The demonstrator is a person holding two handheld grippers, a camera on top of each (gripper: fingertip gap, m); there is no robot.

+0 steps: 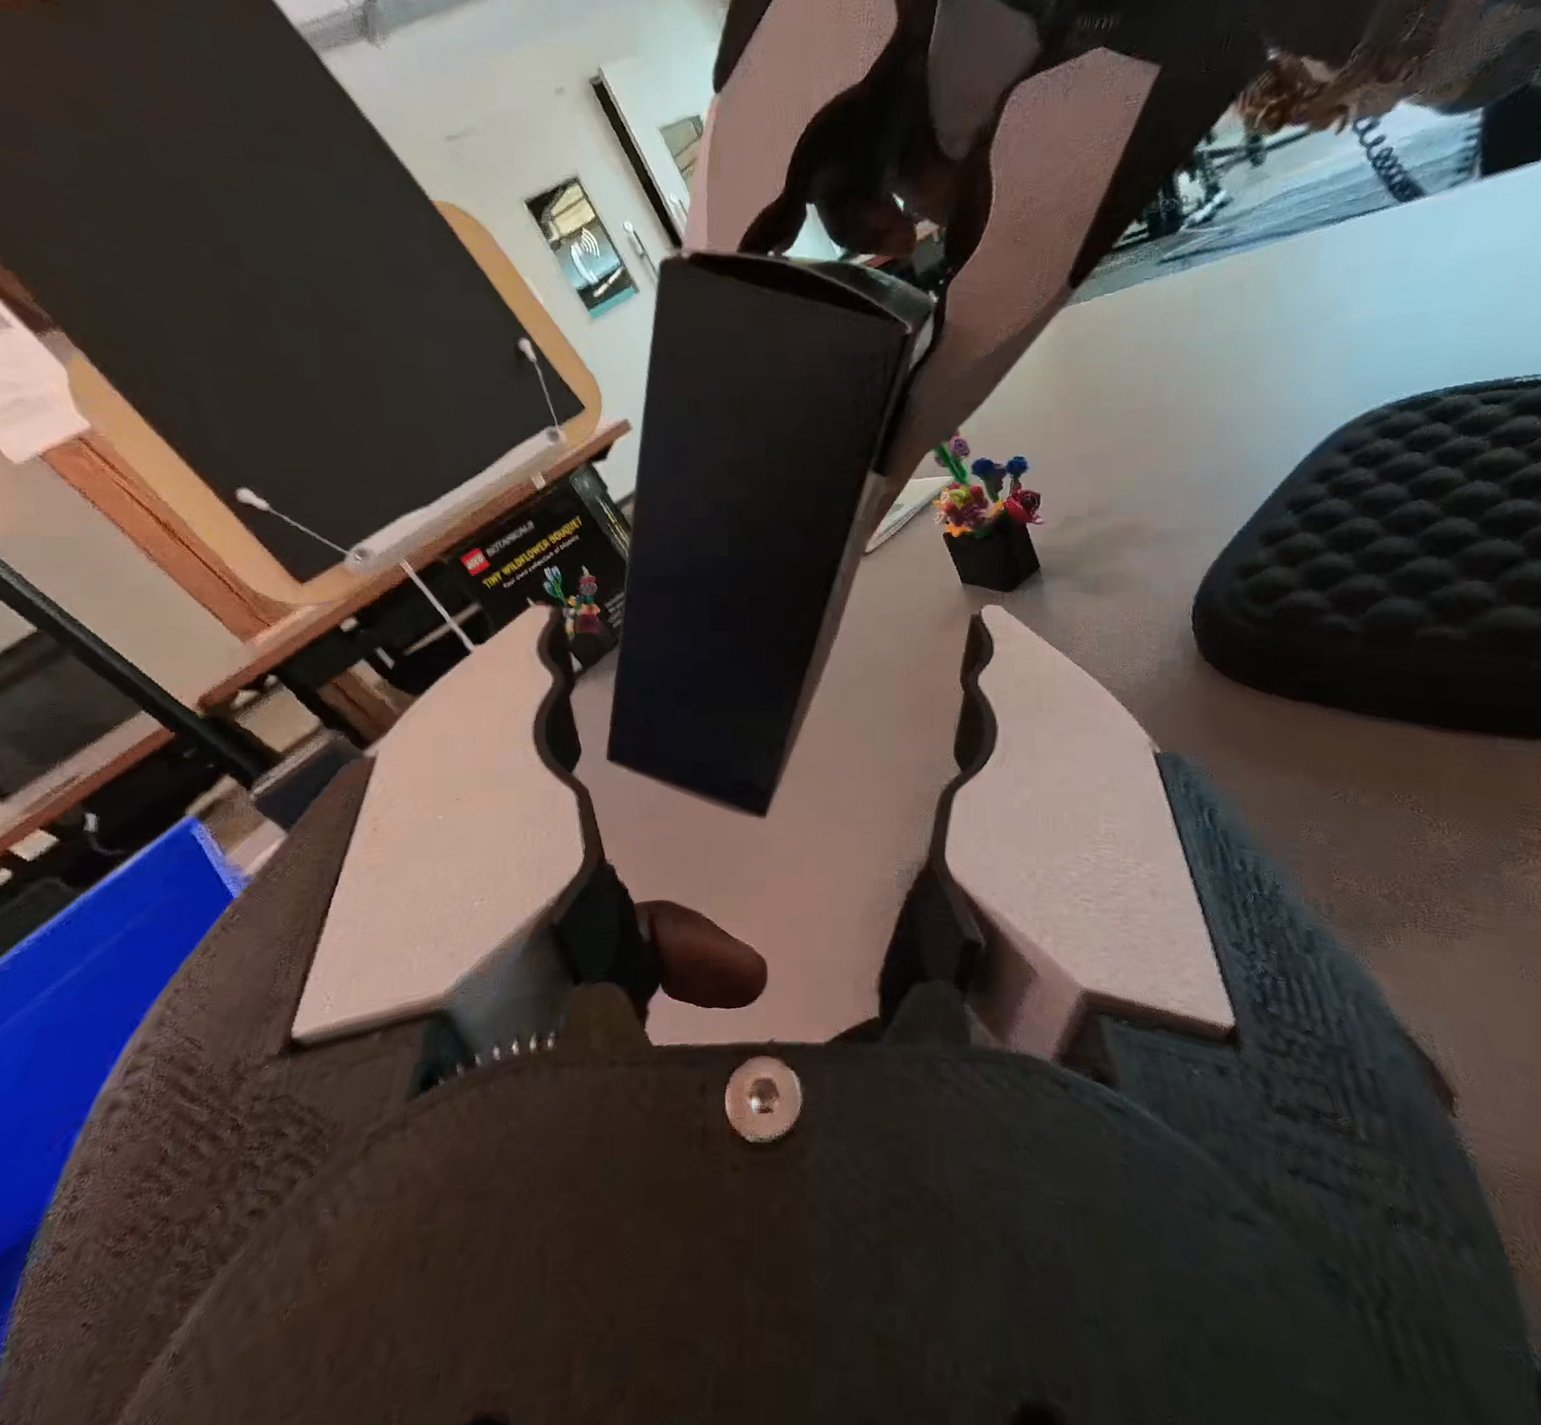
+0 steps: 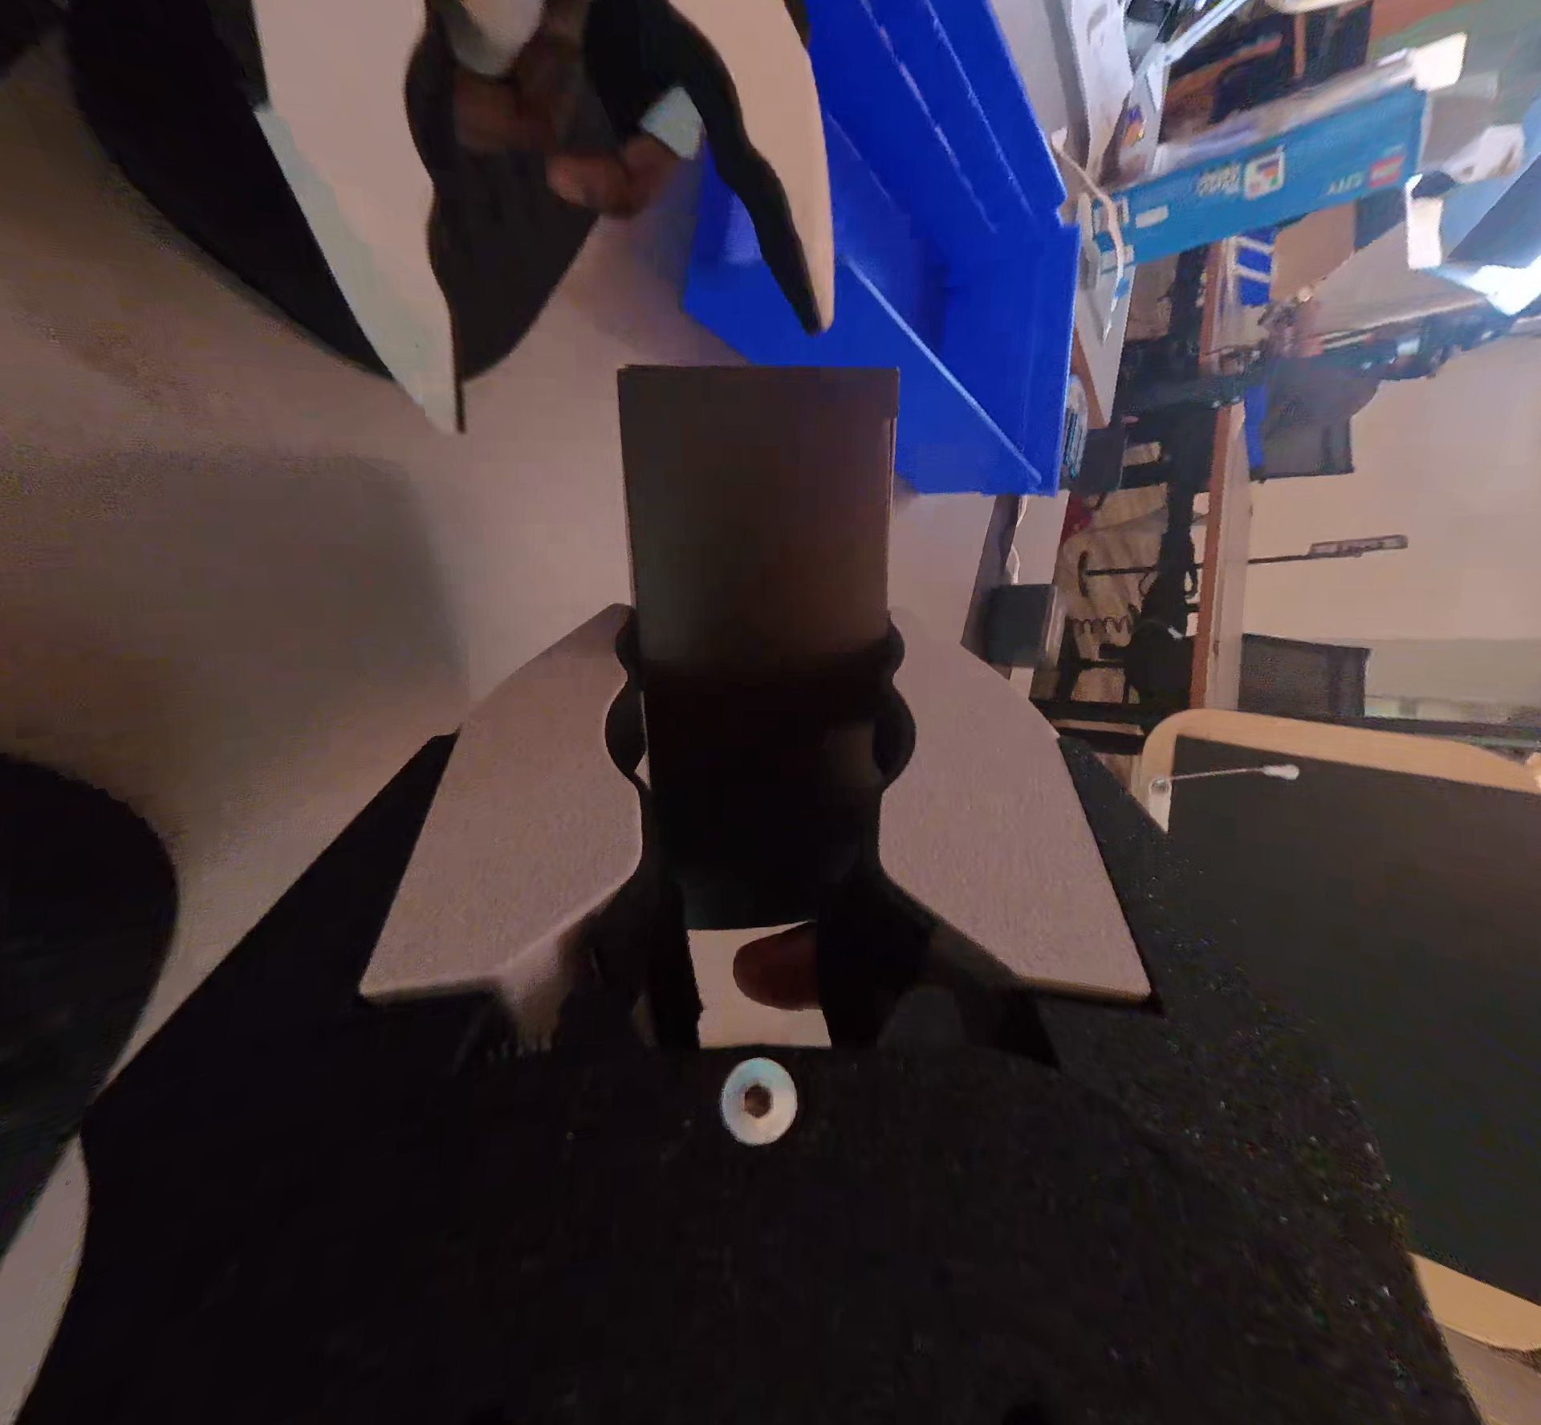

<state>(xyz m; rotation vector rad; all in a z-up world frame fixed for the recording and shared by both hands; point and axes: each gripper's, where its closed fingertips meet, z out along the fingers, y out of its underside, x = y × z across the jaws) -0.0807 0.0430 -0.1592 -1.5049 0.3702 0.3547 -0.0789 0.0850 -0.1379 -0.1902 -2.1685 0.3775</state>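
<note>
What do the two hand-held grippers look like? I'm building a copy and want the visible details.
Both match. The left hand-held gripper and the right hand-held gripper each have a rough, grainy black printed body, two flat pale grey fingers with angular outlines and wavy black inner edges, and one silver hex-socket screw centred on the body. A toothed metal strip shows beside one finger's base. No cables or sleeves can be made out.

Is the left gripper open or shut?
Open: the left gripper has its jaws spread, clear of the tall black cardboard box.
</note>
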